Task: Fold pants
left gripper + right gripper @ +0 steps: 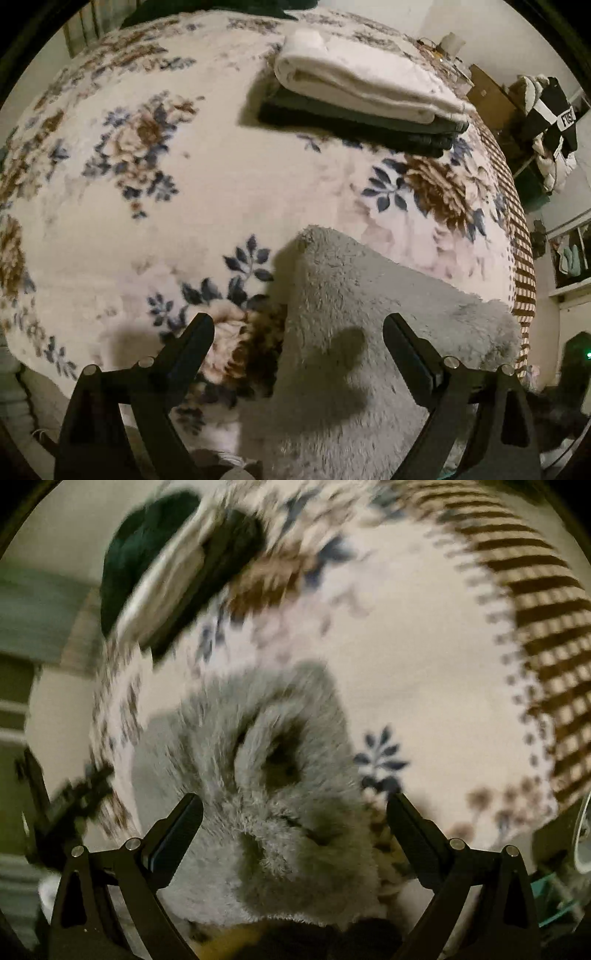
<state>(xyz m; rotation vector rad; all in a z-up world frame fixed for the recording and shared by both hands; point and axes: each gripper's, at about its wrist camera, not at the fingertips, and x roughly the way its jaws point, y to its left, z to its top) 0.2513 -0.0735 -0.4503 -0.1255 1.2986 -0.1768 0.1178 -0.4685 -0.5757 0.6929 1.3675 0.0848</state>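
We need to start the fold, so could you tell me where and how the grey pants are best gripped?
Grip the grey pants at the far corner, where the edge lies flat and free on the blanket. Bring the open left gripper in from the left side, since a shadow there suggests a slightly raised edge.

Dim warm light, hard shadows; right wrist view motion-blurred, edges fisheye-warped.
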